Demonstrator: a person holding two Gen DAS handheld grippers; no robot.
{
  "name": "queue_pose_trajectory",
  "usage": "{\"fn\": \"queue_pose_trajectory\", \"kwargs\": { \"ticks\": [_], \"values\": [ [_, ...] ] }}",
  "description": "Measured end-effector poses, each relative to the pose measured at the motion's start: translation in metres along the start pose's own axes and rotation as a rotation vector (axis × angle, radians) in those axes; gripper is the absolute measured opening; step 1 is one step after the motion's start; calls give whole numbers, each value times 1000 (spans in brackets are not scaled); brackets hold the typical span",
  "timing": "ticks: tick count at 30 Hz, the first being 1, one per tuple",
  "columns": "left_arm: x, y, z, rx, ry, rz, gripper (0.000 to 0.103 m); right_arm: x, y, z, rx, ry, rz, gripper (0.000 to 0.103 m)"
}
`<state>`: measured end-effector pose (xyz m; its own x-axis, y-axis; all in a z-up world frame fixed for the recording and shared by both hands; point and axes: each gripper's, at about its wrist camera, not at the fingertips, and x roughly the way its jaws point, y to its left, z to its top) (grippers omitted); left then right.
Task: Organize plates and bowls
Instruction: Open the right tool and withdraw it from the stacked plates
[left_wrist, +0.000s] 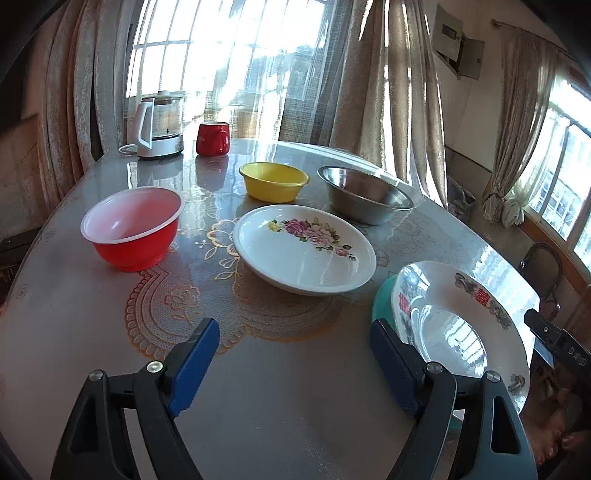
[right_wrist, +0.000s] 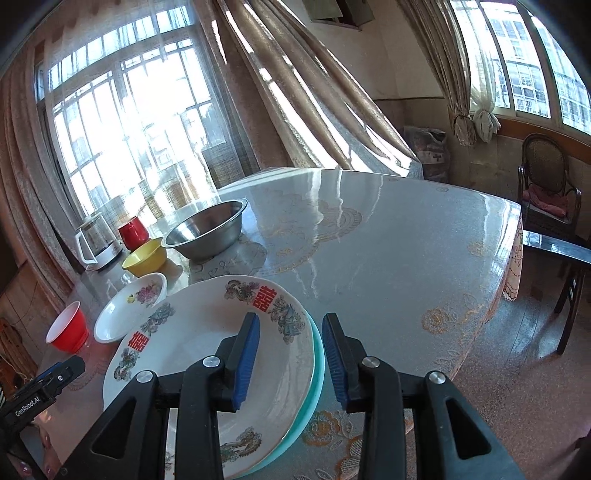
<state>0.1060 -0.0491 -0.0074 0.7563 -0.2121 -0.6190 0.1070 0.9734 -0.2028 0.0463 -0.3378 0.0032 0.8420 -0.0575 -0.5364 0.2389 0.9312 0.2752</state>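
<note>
— On the left wrist view?
— Left gripper (left_wrist: 291, 350) spread, holding nothing. White dragon-print plate (left_wrist: 461, 332) sits on a teal plate (left_wrist: 380, 299); white floral dish (left_wrist: 303, 251), red plastic bowl (left_wrist: 133, 229), yellow bowl (left_wrist: 273, 181) and steel bowl (left_wrist: 365, 199) remain scattered.
— Right wrist?
— Right gripper (right_wrist: 291, 354) parted astride the stack's rim, seemingly released. Glossy patterned tabletop (right_wrist: 388, 258), curtained windows (right_wrist: 122, 122).

Far left, a red bowl (left_wrist: 131, 226) with a white inside. Beyond it a yellow bowl (left_wrist: 273, 181), a silvery steel bowl (left_wrist: 364, 199) and a red mug (left_wrist: 212, 138). A white plate (left_wrist: 303, 249) bears pink roses. Near right, a white plate with red characters and dragons (right_wrist: 207, 369) lies on a teal plate (right_wrist: 317, 373). The desk (left_wrist: 258, 387) is grey with gold lace pattern; the tongs' pads (left_wrist: 192, 369) are blue.
</note>
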Motion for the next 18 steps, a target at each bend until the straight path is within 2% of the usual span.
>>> {"fn": "queue_pose_trajectory", "kwargs": {
  "ticks": [5,12,18],
  "values": [
    [4,21,4,-68,6,43,89,-7,8,1,-3,-13,12,37],
    [12,40,4,-122,32,105,89,-7,33,-3,-49,9,59,37],
    [14,50,5,-145,50,130,89,-2,61,-8,-102,48,122,37]
  ]
}}
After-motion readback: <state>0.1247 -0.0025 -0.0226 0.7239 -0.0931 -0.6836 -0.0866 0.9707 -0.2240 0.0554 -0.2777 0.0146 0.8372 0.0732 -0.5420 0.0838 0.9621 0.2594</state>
